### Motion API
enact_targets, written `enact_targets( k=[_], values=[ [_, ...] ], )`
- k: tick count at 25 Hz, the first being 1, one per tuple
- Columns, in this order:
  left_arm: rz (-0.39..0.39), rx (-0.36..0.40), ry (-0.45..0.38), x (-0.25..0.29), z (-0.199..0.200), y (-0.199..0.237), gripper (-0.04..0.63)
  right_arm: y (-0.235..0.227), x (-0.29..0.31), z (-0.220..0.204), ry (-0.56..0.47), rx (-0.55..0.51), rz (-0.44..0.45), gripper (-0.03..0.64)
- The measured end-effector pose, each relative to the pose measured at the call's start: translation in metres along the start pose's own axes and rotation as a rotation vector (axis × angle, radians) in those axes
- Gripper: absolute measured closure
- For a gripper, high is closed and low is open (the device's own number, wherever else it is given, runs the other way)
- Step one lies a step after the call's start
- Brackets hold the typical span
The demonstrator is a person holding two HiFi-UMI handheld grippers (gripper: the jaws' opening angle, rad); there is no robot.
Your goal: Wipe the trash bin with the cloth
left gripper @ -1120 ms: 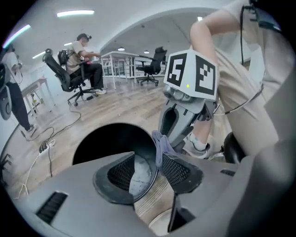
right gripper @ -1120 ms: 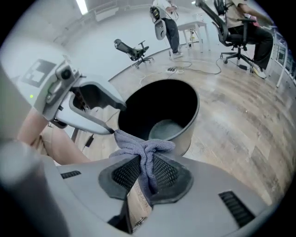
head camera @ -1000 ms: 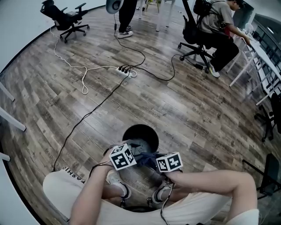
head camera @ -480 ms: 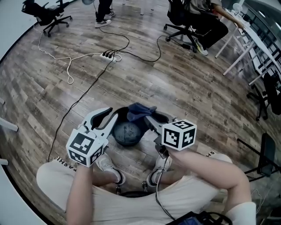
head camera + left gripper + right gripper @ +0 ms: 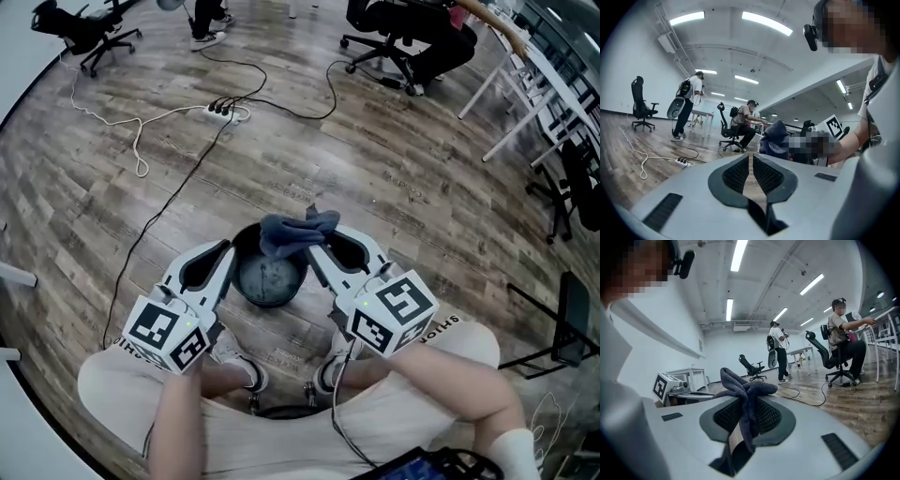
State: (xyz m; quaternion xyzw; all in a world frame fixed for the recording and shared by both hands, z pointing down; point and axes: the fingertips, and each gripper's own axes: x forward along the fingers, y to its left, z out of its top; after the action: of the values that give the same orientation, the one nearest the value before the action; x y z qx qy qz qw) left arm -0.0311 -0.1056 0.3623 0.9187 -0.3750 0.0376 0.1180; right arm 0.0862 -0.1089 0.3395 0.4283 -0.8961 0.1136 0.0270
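Observation:
The black round trash bin [image 5: 270,274] stands on the wood floor between my feet, seen from above. My right gripper [image 5: 315,249] hovers over its right rim, shut on a dark blue cloth [image 5: 296,232] that bunches above the jaw tips; the right gripper view shows the cloth [image 5: 740,385] pinched between the pads. My left gripper [image 5: 228,251] hangs over the bin's left rim. Its jaws have just been closing and stand together except for a thin slit, with nothing between them [image 5: 750,158]. The cloth [image 5: 776,138] shows beyond it.
A white power strip with cables [image 5: 221,111] lies on the floor beyond the bin. A seated person on an office chair [image 5: 403,37] and white desks [image 5: 548,80] are at the far right. Another chair [image 5: 80,33] stands far left. My shoes [image 5: 246,373] are just behind the bin.
Both grippers have risen from down in the bin to above its rim and tipped towards level. The cloth came up out of the bin in the right gripper. The left jaws narrowed.

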Motion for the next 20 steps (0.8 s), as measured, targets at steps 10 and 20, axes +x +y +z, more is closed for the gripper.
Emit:
enact_targets(
  k=[10, 20],
  values=[
    [0.056, -0.004, 0.082, 0.008, -0.029, 0.011, 0.583, 0.0, 0.004, -0.046, 0.112, 0.051, 0.002, 0.544],
    [0.059, 0.012, 0.104, 0.006, -0.038, 0.011, 0.583, 0.016, 0.011, -0.036, 0.097, 0.038, 0.042, 0.548]
  ],
)
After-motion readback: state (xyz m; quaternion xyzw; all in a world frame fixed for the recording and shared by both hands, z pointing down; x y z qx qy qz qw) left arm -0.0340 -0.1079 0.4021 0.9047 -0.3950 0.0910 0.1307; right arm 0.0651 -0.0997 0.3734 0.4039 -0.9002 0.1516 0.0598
